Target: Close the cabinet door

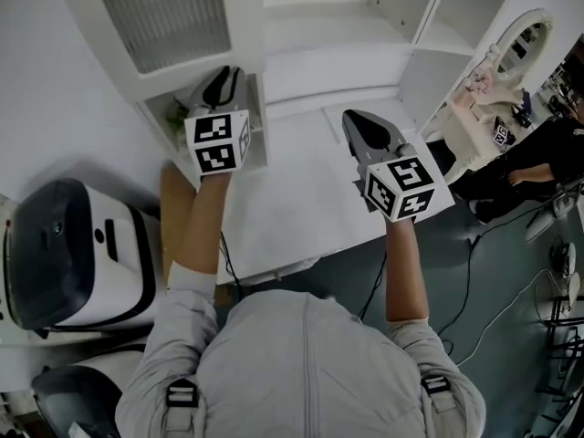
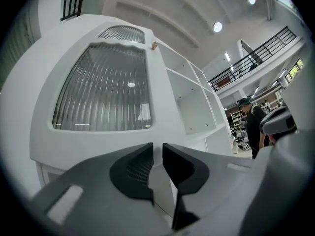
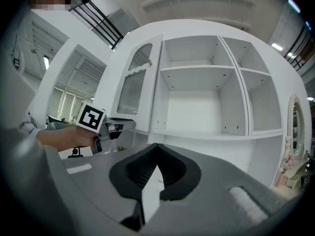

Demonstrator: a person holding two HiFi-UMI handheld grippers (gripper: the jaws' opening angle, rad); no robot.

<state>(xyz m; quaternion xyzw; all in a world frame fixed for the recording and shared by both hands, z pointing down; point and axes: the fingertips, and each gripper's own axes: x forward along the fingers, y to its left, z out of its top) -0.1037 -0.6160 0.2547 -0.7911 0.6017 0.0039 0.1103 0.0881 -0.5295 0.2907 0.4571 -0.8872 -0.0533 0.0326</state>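
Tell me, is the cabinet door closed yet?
Not yet. The cabinet door stands open, shelves showing, so nothing is done. In hand: the left gripper is clamped on the door's bottom edge. Left to do: swing it shut. The right gripper is shut, empty.

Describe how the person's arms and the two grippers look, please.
The left gripper and right gripper have grey bodies with black jaws; each carries a white cube printed with black square markers. The person wears a light grey short-sleeved shirt with strap buckles at the shoulders; the forearms are bare.
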